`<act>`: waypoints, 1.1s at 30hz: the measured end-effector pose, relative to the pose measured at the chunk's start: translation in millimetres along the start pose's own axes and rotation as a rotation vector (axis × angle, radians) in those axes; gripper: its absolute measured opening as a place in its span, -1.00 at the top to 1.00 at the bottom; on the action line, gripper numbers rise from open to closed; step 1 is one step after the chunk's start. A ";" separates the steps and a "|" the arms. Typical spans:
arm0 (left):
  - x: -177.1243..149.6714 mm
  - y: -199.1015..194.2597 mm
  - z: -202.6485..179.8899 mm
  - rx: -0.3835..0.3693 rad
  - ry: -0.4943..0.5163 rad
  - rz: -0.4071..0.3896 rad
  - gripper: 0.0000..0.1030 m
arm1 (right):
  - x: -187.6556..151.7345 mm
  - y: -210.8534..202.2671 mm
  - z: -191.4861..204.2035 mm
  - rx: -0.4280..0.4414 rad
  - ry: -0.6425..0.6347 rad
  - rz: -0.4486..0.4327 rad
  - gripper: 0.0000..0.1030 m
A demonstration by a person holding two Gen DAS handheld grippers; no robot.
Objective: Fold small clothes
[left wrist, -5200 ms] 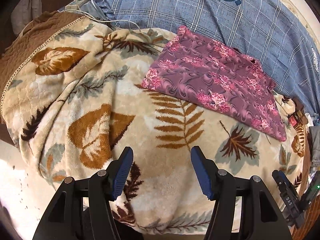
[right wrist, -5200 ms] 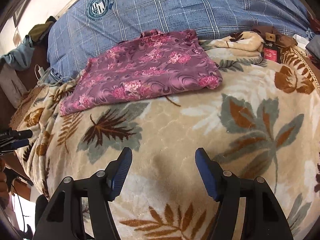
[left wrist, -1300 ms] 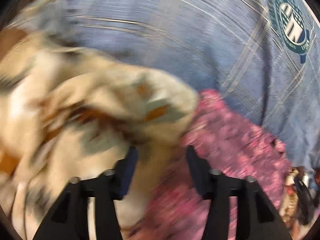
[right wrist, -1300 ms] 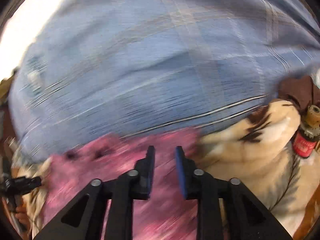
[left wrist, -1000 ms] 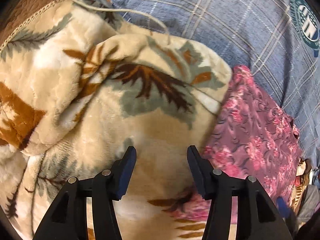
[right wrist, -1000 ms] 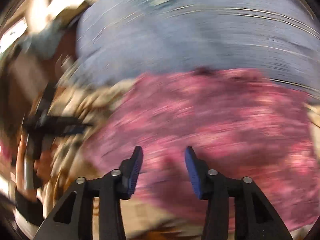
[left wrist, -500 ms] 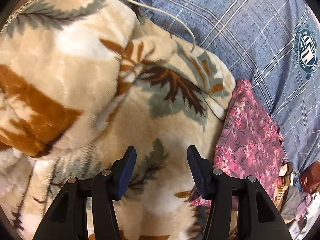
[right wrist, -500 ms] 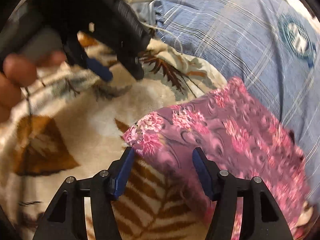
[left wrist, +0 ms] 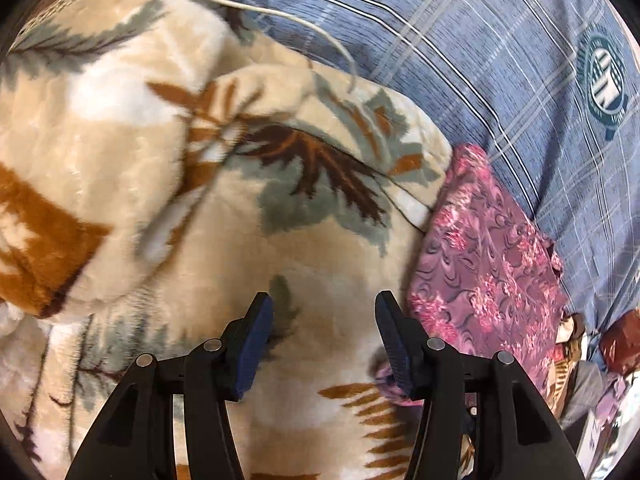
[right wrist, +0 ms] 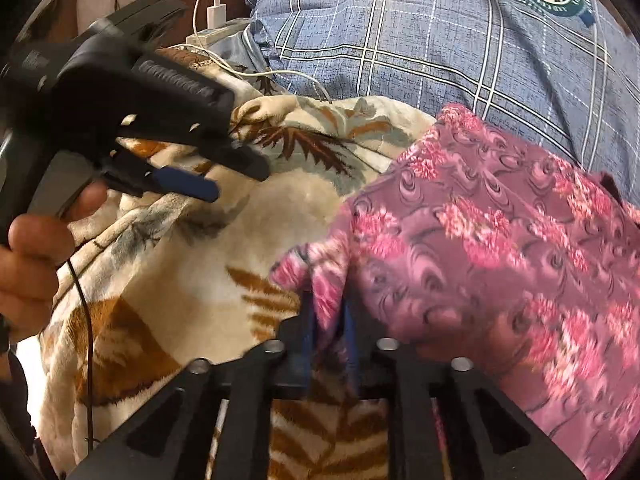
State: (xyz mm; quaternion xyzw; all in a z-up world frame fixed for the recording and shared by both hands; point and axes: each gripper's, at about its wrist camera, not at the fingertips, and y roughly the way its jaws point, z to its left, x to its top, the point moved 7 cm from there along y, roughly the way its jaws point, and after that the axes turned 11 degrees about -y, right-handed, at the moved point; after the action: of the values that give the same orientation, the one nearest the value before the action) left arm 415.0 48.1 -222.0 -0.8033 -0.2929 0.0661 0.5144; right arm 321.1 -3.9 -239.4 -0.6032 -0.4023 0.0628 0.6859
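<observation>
While the pink floral garment (right wrist: 500, 240) lies on the leaf-print blanket (right wrist: 168, 280), the right gripper (right wrist: 328, 320) has just been closing and pinches its corner; the left gripper (left wrist: 320, 340) hangs spread, empty.

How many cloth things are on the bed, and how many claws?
Pink flowery cloth: 1
Leaf blanket: 1
Blue plaid cover: 1
Claws: 2, the left claw and the right claw
Total: 5
</observation>
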 end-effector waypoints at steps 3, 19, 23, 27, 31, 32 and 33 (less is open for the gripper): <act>0.1 7.2 -9.8 -0.019 0.011 0.013 -0.03 | -1.0 -7.4 19.2 -0.062 -0.105 -0.019 -0.26; 39.1 126.8 -127.8 -0.118 0.140 0.318 -0.16 | -6.8 -19.8 -41.9 -0.037 0.157 -0.150 0.90; 30.7 143.1 -135.7 -0.204 0.100 0.375 0.63 | -12.0 -24.6 -51.9 -0.001 0.214 -0.176 0.90; 27.0 128.9 -145.6 -0.218 0.115 0.293 0.71 | -22.9 -42.1 -63.2 0.028 0.308 -0.202 0.90; 6.1 103.2 -174.8 -0.249 0.161 0.262 0.72 | -35.9 -68.2 -78.9 0.053 0.418 -0.252 0.90; -3.4 96.9 -184.2 -0.249 0.178 0.256 0.72 | -40.6 -78.9 -82.4 0.060 0.445 -0.272 0.90; -15.7 90.6 -195.6 -0.254 0.197 0.248 0.72 | -47.1 -93.1 -88.0 0.065 0.479 -0.295 0.90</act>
State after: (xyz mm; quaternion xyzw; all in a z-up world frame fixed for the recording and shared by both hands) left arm 518.3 -141.5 -213.0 -0.8942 -0.1462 0.0127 0.4230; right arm 307.7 -123.8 -175.6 -0.5133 -0.3099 -0.1693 0.7822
